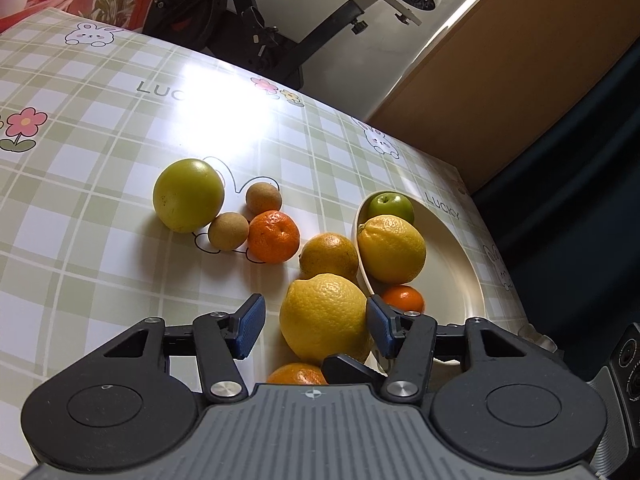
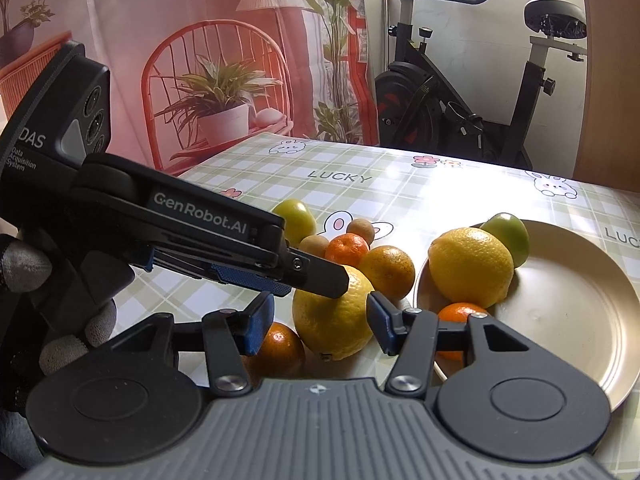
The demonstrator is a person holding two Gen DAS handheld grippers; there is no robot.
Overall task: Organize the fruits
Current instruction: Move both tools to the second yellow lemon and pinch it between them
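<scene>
Large dimpled yellow lemon (image 1: 325, 316) on the checked cloth, just left of the round cream plate (image 1: 460, 280). Second yellow lemon (image 1: 392, 249), glossy green apple (image 1: 391, 205) and small orange mandarin (image 1: 404, 298) inside the plate. Dull orange (image 1: 329, 255) against the rim outside. Farther left, clustered: big yellow-green round fruit (image 1: 188, 195), two small tan round fruits (image 1: 228, 231), bright mandarin (image 1: 273, 236). Another mandarin (image 2: 280, 350) nearest, partly hidden.

Table covering: checked green-and-white tablecloth (image 2: 452, 200) printed with rabbits, flowers and the word LUCKY — glare across the middle. Behind the table: black exercise bike (image 2: 472, 92) by the wall. Left of it — a red printed backdrop (image 2: 192, 60), apparently fabric, showing chair, lamp and potted plants.
</scene>
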